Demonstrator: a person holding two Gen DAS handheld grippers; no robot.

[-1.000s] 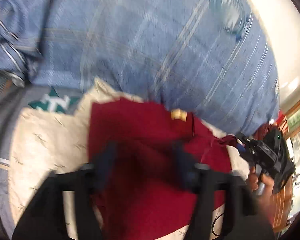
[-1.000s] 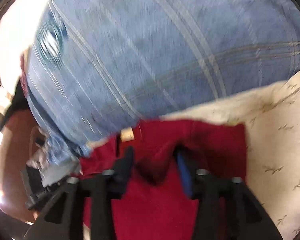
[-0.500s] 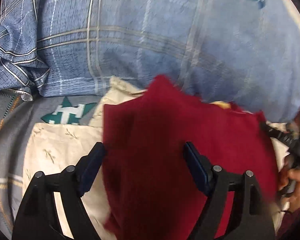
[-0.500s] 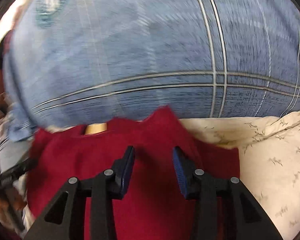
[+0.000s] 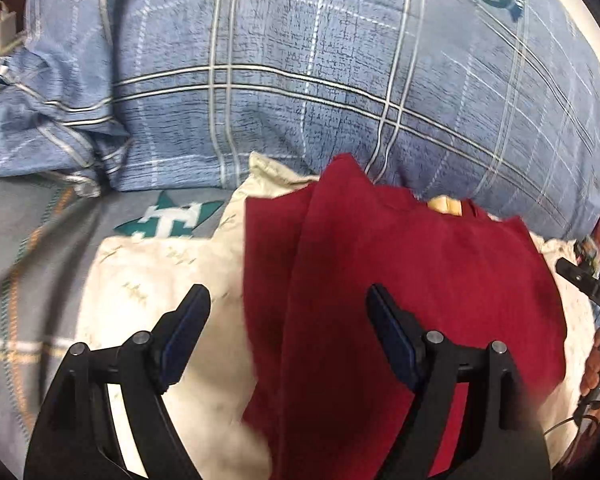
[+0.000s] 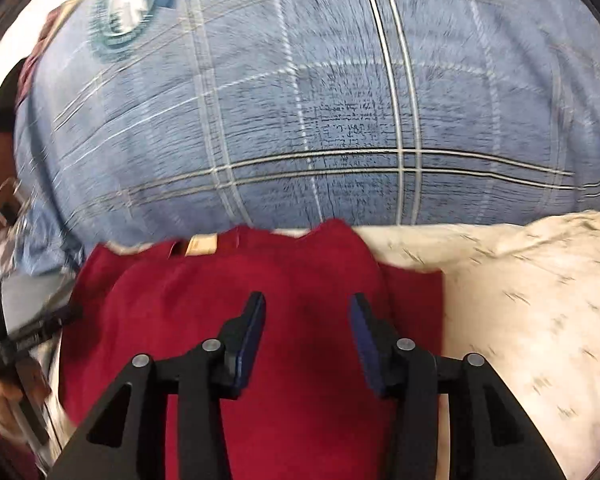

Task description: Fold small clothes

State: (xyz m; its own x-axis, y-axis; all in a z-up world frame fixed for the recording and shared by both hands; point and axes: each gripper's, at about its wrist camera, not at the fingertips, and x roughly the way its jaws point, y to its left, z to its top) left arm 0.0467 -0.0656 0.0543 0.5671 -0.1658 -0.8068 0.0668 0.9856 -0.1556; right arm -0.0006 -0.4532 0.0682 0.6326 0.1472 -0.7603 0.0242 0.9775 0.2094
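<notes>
- Nearest the left wrist camera, the left gripper (image 5: 286,320) stands with its black, blue-padded jaws spread wide; the pads press on nothing, and the near left edge of the dark red knit garment (image 5: 400,280) lies between and below them. That wide stance suits lining up on an edge rather than carrying cloth.
- In the right wrist view the right gripper (image 6: 306,330) hangs over the middle of the same garment (image 6: 228,288), its jaws opening with red cloth beneath the gap and no pinch visible.
- Both tools tilt steeply down toward the bed, side by side. At the right edge of the left view, the person's right hand (image 5: 598,368) grips the other tool's handle.
- The garment lies partly folded, one red panel lapped over another, on a cream fabric with small sprig marks (image 5: 156,280). The cream layer likely serves as a flat folding surface.
- A small tan label (image 6: 202,245) shows at the garment's far edge, marking what seems the neckline.
- Beyond, a blue plaid pillow with white stripes (image 5: 340,80) borders the work area, just behind the garment's far edge; a grey sheet with a teal emblem (image 5: 172,220) lies to the left.
</notes>
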